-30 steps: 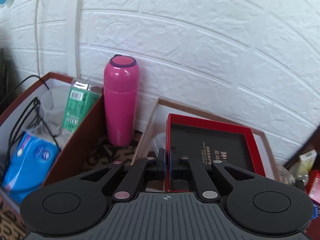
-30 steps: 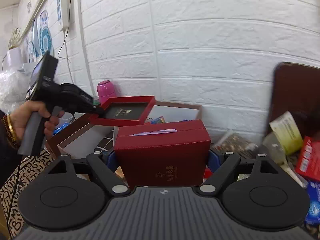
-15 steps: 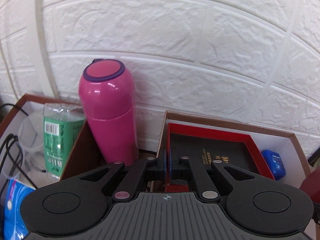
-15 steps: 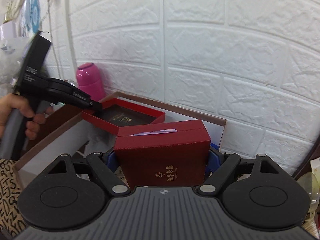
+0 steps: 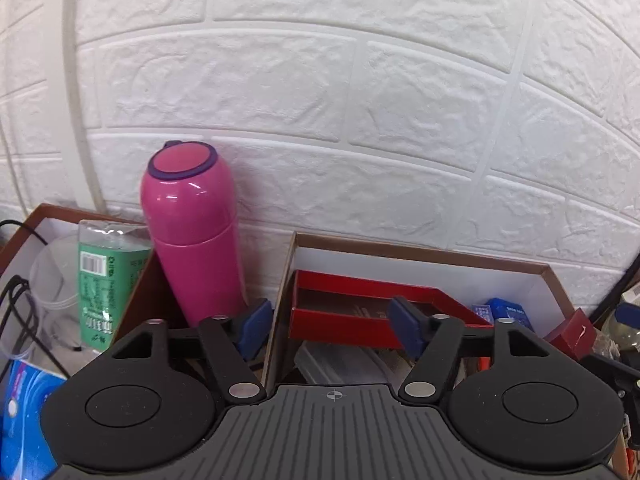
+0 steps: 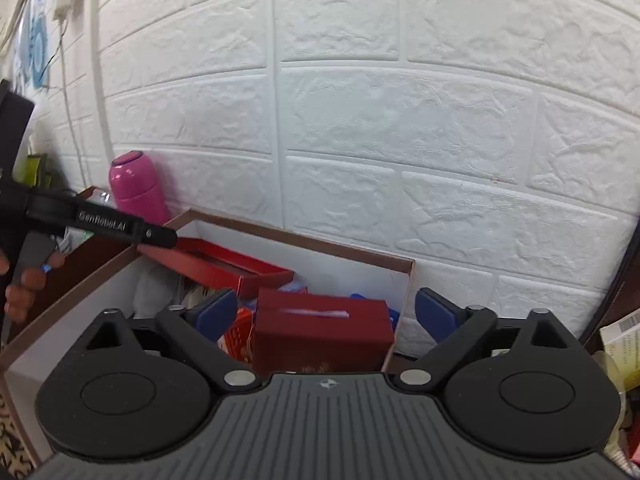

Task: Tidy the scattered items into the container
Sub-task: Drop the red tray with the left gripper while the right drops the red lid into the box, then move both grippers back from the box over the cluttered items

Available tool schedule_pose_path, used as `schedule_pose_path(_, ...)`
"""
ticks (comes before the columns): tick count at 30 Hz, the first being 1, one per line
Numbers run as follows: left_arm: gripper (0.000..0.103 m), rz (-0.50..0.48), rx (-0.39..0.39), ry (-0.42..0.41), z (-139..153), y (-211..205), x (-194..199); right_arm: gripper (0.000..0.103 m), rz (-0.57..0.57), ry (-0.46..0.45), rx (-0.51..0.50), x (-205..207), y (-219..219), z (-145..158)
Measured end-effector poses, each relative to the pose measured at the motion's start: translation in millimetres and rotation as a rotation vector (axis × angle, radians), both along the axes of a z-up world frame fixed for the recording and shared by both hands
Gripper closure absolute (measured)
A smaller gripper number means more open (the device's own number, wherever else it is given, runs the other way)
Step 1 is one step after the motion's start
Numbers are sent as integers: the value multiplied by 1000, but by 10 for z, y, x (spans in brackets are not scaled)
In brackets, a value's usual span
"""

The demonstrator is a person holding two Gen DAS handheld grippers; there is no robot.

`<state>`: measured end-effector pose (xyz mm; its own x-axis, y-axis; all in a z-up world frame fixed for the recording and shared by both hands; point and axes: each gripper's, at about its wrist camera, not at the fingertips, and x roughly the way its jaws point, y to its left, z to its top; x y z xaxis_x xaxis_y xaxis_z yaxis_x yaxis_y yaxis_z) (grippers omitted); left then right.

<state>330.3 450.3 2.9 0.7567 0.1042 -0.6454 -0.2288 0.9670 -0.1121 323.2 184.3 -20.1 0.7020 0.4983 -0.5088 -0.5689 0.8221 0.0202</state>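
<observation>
The brown-rimmed, white-lined container [image 5: 420, 254] stands against the brick wall; it also shows in the right wrist view [image 6: 304, 240]. A shallow red lid tray [image 5: 360, 312] lies inside on other items, also seen in the right wrist view [image 6: 224, 262]. My left gripper [image 5: 330, 330] is open just in front of the tray, empty. A dark red box [image 6: 324, 332] sits in the container. My right gripper [image 6: 326, 312] is open above it, fingers apart on either side, not touching. The left gripper's body [image 6: 104, 222] reaches over the container's left rim.
A pink flask [image 5: 192, 232] stands against the wall between the container and a second box [image 5: 72, 216] on the left holding a green bottle [image 5: 102, 280], cables and a blue pack. Loose packets [image 6: 620, 336] lie to the right.
Both grippers opened. The left let go of the red lid tray, which now rests in the container. The right released the dark red box, which dropped into the container.
</observation>
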Motion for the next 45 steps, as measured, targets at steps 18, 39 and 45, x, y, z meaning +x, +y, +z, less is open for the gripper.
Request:
schedule_pose_path(18,14,-27,84,-19,21,-188,-226,48,42,16,-60,119,199,-187)
schedule_pose_path(39,0,-114,103,-85,208,-1308,-1827,1,145,-38,21,-1465,-695,354)
schedule_pose_path(45,0,-156,75,-113,-150,-1973,-2444,1,57,-52,102,-2098,-1424,179)
